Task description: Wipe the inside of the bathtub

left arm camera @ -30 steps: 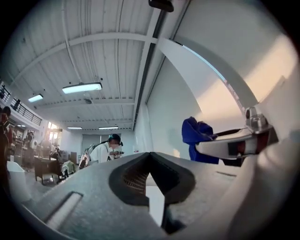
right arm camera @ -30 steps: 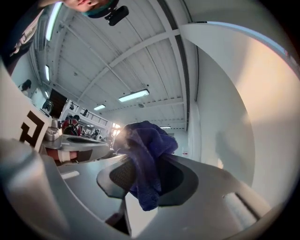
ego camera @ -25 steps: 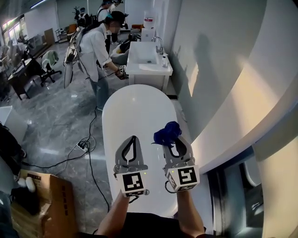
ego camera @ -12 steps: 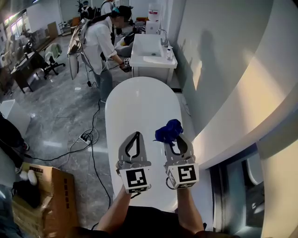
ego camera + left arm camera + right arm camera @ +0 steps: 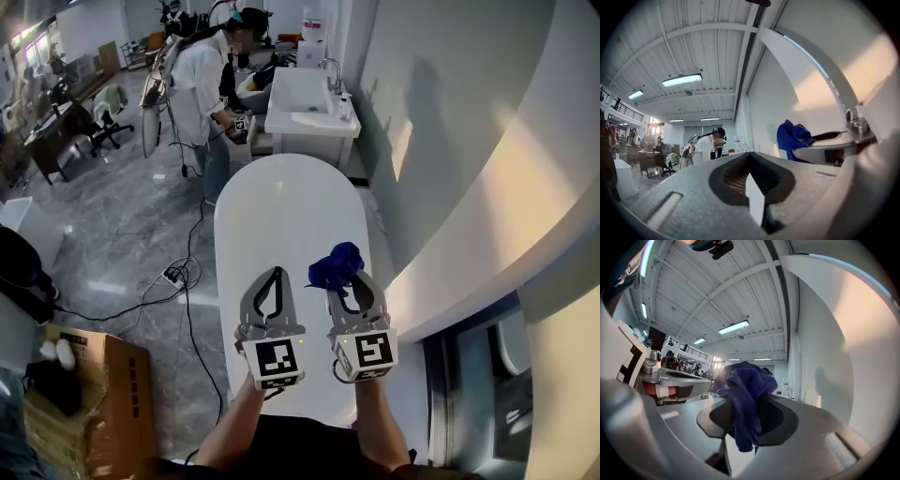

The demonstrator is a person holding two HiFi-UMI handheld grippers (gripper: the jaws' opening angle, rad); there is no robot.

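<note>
Clamping a crumpled dark-blue terry cloth (image 5: pixel 337 263) at its jaw tips, the right gripper (image 5: pixel 349 279) hovers above the white oval bathtub (image 5: pixel 281 202). Just beside it, the left gripper (image 5: pixel 273 274) has its jaws closed together with nothing between them.

Both arms forward; left gripper (image 5: pixel 274 272) jaws together, empty; right gripper (image 5: pixel 349 279) clamping blue cloth (image 5: pixel 337 262).

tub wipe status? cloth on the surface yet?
Done: cloth pickup, the right gripper is shut on the blue cloth. In hand: both grippers hang over the near end of the bathtub; the left gripper is shut, empty. Left: all the wiping, since the cloth is up in the air, off the tub.
</note>
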